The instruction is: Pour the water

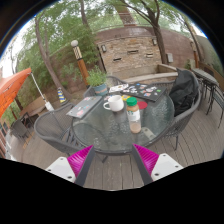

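Observation:
A clear bottle (133, 115) with an orange cap and a green label stands upright on the round glass patio table (100, 128), near its front right. A white mug (115, 103) sits just behind and left of the bottle. My gripper (113, 160) is open and empty, its magenta pads (80, 156) spread wide. It hovers in front of the table's near edge, well short of the bottle and mug. Only wooden deck boards show between the fingers.
Metal mesh chairs stand around the table: one at the left front (55, 132), one dark chair at the right (184, 92). Papers and small items (140, 91) lie on the far side of the table. A stone wall (130, 50) and trees lie beyond. An orange object (12, 88) is far left.

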{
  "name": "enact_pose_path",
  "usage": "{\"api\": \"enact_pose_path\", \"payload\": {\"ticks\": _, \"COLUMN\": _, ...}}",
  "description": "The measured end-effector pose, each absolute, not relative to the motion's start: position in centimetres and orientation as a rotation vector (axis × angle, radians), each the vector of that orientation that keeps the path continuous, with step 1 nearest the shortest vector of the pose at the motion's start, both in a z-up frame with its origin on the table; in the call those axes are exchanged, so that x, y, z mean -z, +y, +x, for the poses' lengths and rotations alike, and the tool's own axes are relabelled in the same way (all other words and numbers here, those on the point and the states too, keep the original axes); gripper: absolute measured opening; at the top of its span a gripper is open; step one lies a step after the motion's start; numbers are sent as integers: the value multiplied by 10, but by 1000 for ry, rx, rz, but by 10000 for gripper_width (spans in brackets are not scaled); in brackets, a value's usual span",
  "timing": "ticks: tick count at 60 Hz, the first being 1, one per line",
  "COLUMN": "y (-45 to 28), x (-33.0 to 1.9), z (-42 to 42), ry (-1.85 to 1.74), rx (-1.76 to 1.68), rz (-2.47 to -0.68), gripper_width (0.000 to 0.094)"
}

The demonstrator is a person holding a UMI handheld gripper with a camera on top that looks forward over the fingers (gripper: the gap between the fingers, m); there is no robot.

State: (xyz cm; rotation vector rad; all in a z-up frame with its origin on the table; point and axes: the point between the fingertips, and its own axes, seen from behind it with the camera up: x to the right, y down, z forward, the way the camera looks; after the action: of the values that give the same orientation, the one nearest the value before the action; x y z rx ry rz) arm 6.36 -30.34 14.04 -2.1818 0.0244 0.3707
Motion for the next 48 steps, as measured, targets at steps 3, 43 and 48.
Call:
{"api": "enact_pose_path", "payload": {"ticks": 3, "y": -278, "x": -123, "z": 80, "ry": 7, "rx": -325, "rz": -2177, "gripper_width": 817}}
{"api": "enact_pose_path", "payload": {"ticks": 43, "y": -56, "x": -31, "z": 99, "ry": -239, "rx": -147, "rz": -1863, "gripper_width": 461}}
{"api": "enact_pose_path", "payload": {"ticks": 48, "y": -56, "x": -34, "z": 101, "ry": -224, "rx": -180, "rz": -1856, "gripper_width": 444}}
